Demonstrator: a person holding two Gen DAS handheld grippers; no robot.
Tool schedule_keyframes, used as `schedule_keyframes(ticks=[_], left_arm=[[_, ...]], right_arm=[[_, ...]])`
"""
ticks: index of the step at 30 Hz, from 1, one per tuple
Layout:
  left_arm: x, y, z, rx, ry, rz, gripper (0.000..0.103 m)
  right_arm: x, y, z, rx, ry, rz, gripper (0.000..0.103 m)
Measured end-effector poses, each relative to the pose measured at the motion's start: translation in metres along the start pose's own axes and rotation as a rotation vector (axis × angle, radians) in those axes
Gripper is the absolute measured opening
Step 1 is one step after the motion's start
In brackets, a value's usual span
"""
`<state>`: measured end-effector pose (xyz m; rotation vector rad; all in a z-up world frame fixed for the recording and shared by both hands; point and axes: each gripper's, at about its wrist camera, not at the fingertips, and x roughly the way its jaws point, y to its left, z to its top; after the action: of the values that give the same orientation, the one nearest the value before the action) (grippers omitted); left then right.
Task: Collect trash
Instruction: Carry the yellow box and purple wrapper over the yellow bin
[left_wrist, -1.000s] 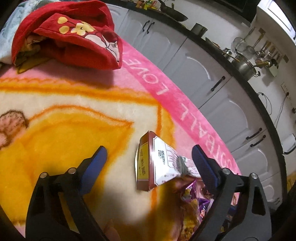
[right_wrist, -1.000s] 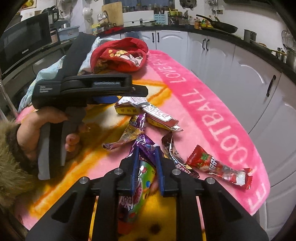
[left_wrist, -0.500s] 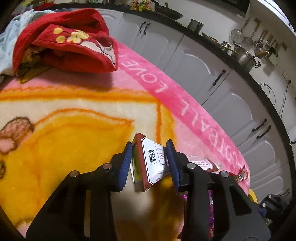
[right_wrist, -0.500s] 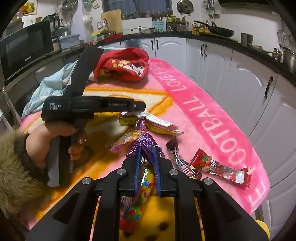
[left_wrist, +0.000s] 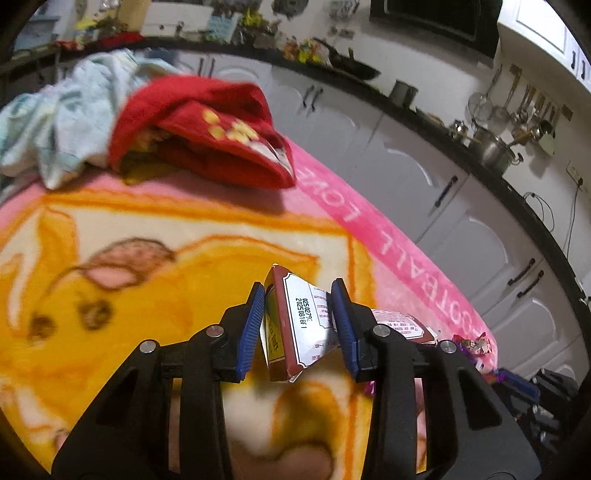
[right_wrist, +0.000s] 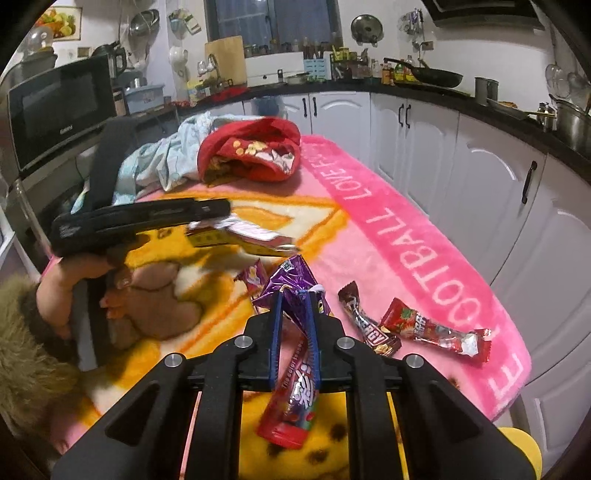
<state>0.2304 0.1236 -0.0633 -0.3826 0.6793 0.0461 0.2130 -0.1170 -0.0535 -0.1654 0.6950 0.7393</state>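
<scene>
A large fleece blanket (right_wrist: 424, 258) in pink, yellow and cream, with white letters along its pink border, fills the middle of both views. At its far end, in the upper centre of the right wrist view, lies a crumpled red cloth with yellow flowers (right_wrist: 255, 153), and a pale blue cloth (right_wrist: 166, 155) is bunched just to the left of it. In the left wrist view the left gripper (left_wrist: 299, 317) is closed on a flattened dark red and white carton (left_wrist: 295, 325), which stands between its blue pads at the lower centre; the jaws have just been closing on it. In the right wrist view a hand (right_wrist: 70, 291) with a furry cuff holds that gripper at the left. The right gripper (right_wrist: 295, 325), at the lower centre, is clamped on a purple and red candy wrapper (right_wrist: 295, 387) that hangs below the pads. To the right, on the pink border, lie a brown snack bar wrapper (right_wrist: 367, 325) and a red wrapper with white ends (right_wrist: 436, 328), near each other.
</scene>
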Motion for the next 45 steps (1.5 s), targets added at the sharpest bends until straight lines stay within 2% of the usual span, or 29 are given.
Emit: schedule_keyframes(ticks=[6, 17, 34, 45], left_arm=[[-0.034, 0.001, -0.003, 0.018, -0.051, 0.002, 0.03], [-0.077, -0.031, -0.023, 0.089, -0.11, -0.025, 0.03], [-0.099, -0.093, -0.055, 0.201, -0.116, -0.099, 0.03], [-0.107, -0.134, -0.071, 0.282, -0.121, -0.151, 0.03]], right_arm=[[-0.017, 0.005, 0.004, -0.01, -0.024, 0.009, 0.012], [-0.059, 0.009, -0.005, -0.015, -0.055, -0.003, 0.012], [-0.133, -0.01, -0.036, 0.04, -0.112, -0.065, 0.012], [-0.173, -0.033, -0.058, 0.096, -0.141, -0.143, 0.012]])
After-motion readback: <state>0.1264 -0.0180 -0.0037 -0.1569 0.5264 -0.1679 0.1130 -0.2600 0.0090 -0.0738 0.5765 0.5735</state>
